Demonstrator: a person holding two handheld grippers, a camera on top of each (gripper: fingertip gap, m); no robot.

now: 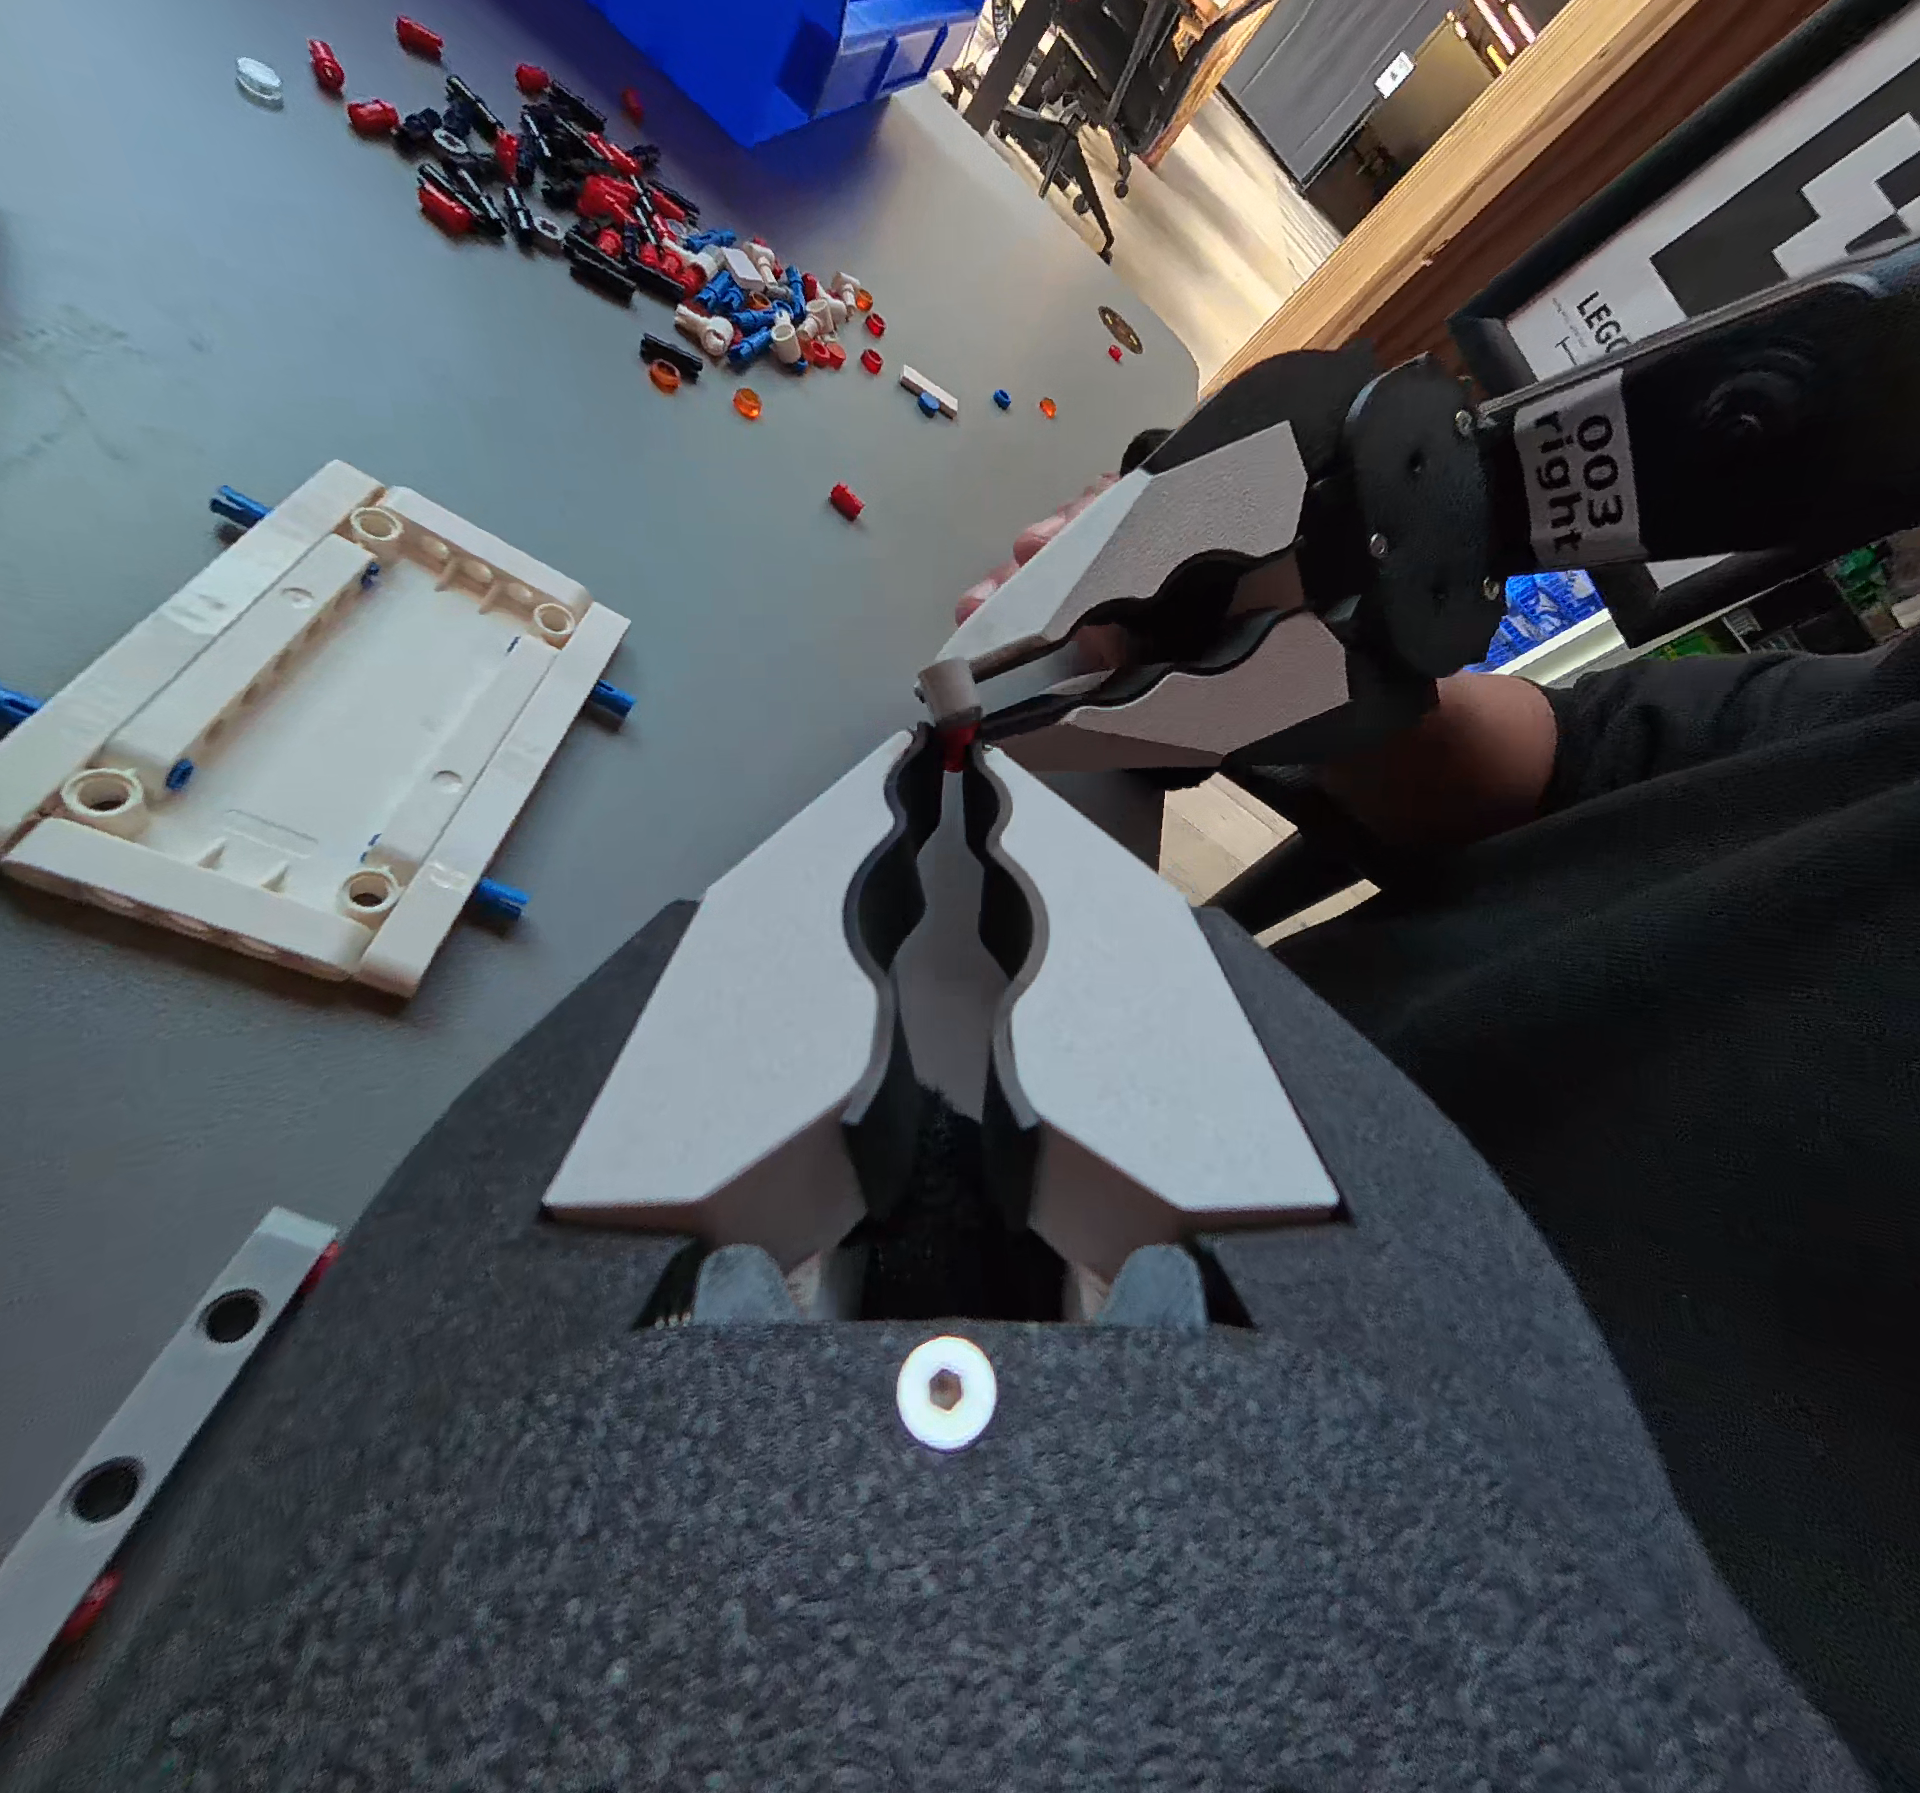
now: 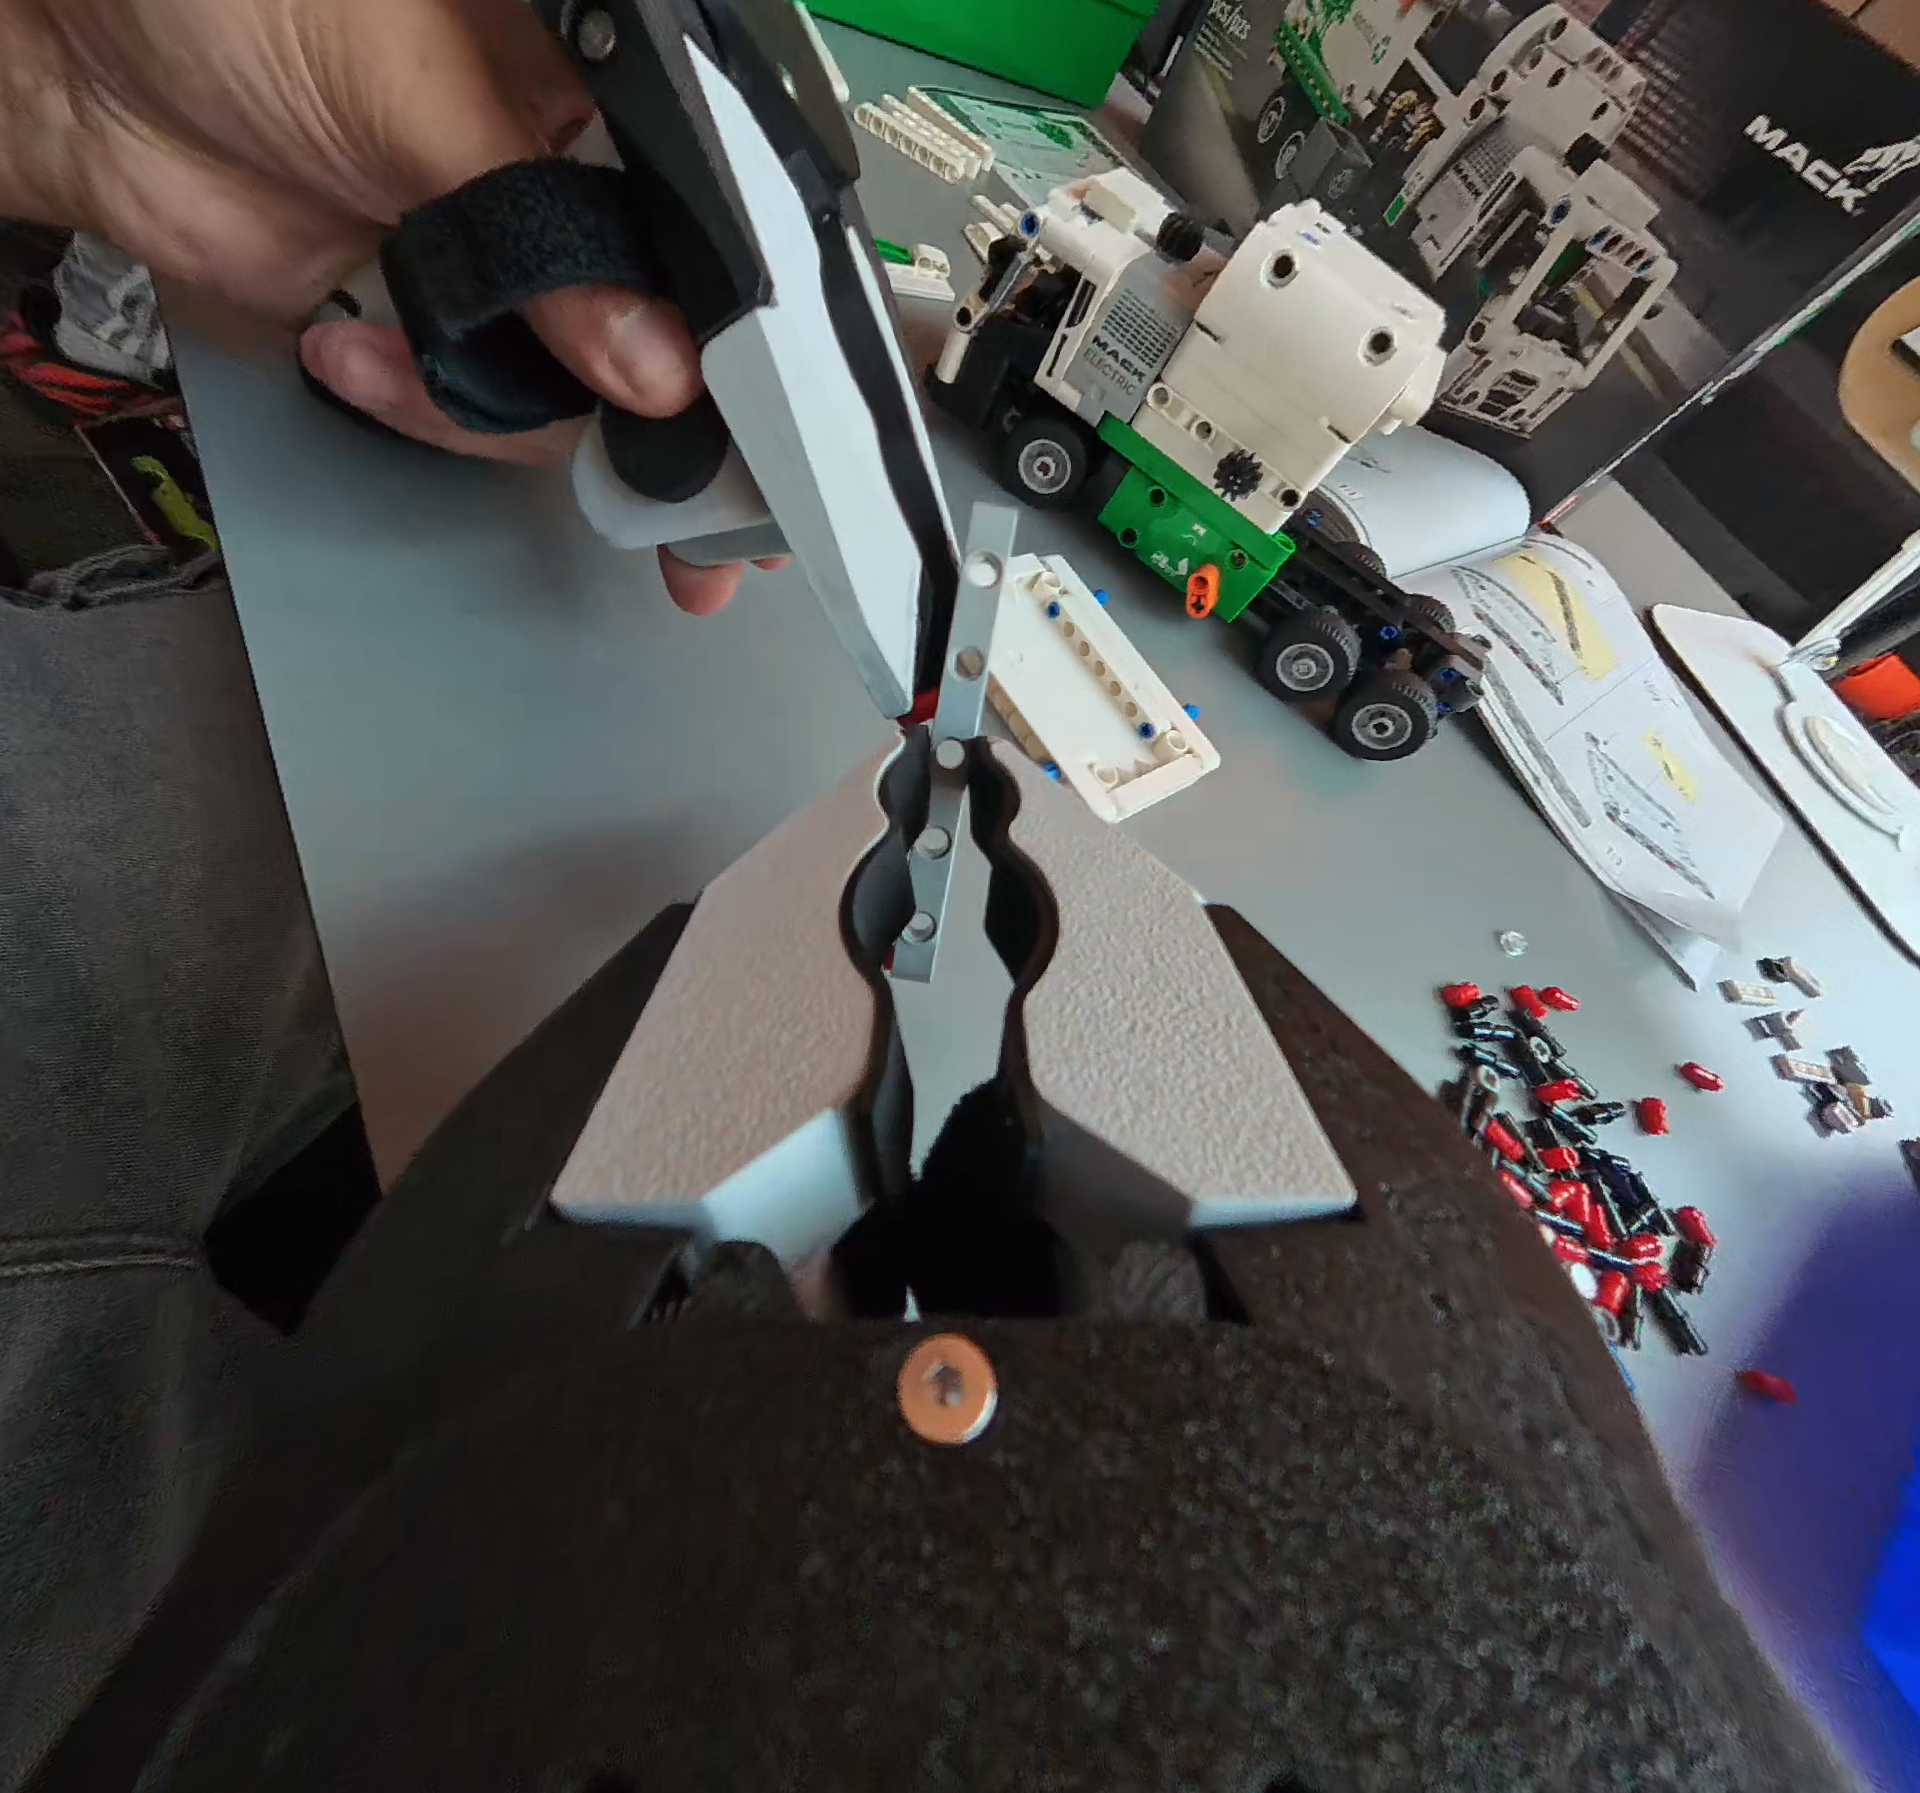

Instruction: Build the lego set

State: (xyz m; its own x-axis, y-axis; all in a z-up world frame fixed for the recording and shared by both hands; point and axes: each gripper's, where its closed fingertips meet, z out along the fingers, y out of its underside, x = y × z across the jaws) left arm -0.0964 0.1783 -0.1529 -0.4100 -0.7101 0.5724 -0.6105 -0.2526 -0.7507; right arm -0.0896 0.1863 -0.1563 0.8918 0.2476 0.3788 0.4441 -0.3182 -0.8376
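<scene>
Right gripper (image 2: 940,756) clamps long grey holed lego beam (image 2: 961,694), held in air off near edge of grey table (image 2: 520,663). Left gripper (image 1: 948,756) pinches small red plastic pin (image 1: 954,751) at fingertips, touching beam end. Risk: your pin is barely gripped; angled push could twist it out, dropping it. White rectangular lego frame (image 1: 301,725) lies flat on table, near that edge.

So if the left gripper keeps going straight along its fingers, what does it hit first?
Probably the grey beam held by the right gripper: the left gripper, pinching a red pin, points at its end, with almost no gap visible, though depth is unclear.
</scene>
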